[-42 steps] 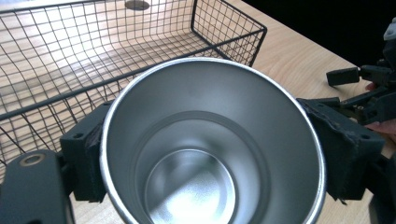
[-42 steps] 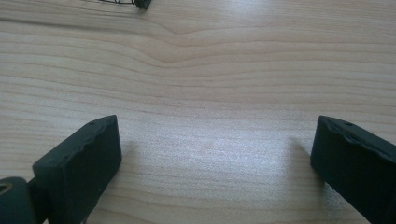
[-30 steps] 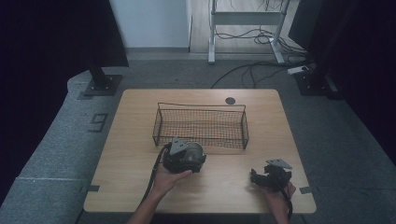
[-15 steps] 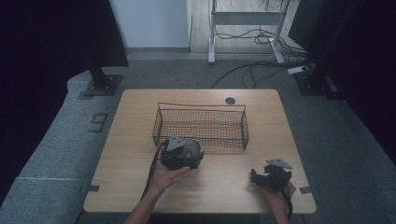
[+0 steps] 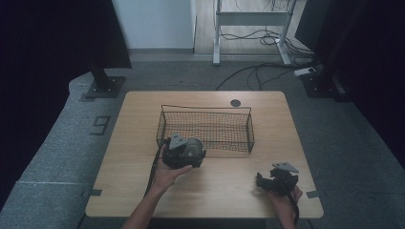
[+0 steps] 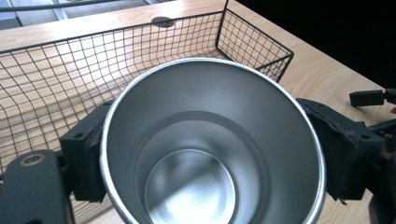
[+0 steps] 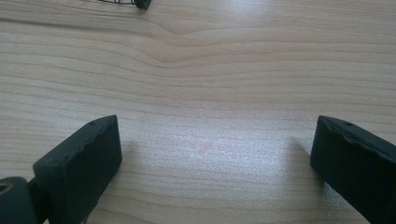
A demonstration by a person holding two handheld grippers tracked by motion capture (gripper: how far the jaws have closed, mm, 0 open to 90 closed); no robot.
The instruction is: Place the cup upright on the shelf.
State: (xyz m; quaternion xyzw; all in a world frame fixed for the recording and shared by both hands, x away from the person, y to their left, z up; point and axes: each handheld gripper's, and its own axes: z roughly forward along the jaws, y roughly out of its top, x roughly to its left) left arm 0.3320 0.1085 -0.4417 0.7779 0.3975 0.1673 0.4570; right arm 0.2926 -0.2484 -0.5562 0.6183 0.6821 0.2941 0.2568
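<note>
— While the left gripper (image 5: 184, 153) stays low at the front wall of the wire basket (image 5: 205, 128), what does it carry?

— It carries a metal cup (image 6: 212, 144). In the left gripper view the two black jaws press on the cup from both sides, one at each side of the rim, and the cup's open mouth faces the camera, so I see the shiny inside and the round bottom.

— Where is the cup compared with the basket?

— From the high view the cup (image 5: 191, 149) sits at the near left corner of the basket, touching or almost touching the wire; I cannot tell which. In the left gripper view the mesh of the basket (image 6: 70, 70) spreads behind the cup, and nothing lies inside it.

— And the other one?

— The right gripper (image 5: 279, 179) is at the near right part of the wooden table (image 5: 143, 124), well apart from the basket and from the cup. The person's hand (image 5: 282, 199) grips it from below.

— Are its jaws together?

— No, they stand wide. In the right gripper view the right gripper (image 7: 215, 154) has bare wood between the two jaws, and they hold nothing. One corner of the basket (image 7: 140, 3) appears at the top edge, far ahead.

— Anything more on the table?

— A small dark round hole cover (image 5: 235, 102) behind the basket.
</note>
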